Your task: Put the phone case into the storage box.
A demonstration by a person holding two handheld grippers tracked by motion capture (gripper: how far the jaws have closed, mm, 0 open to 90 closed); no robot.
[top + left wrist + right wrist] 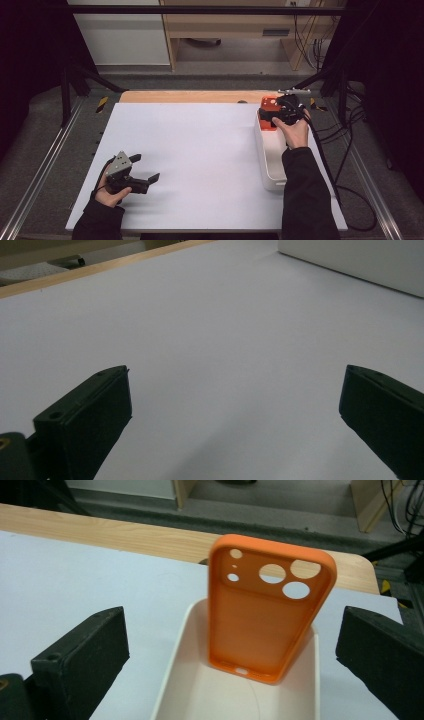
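Observation:
An orange phone case [267, 615] with camera cut-outs stands on end in a white bin [172, 680], leaning against its far wall. My right gripper [232, 650] is open, one jaw on either side of the case and short of it, touching nothing. From above, the right gripper [268, 117] hovers over the far end of the bin [267, 165], with the phone case [270, 104] just beyond it. At the near left of the white table top [200, 150], my left gripper [147, 167] is open with nothing between its jaws; the left gripper [235, 410] is low over bare surface.
A wooden strip [190, 96] runs along the table's far edge. Metal rails flank the table, and cables hang at the right. The bin's side wall [350, 265] stands far off in the left gripper view.

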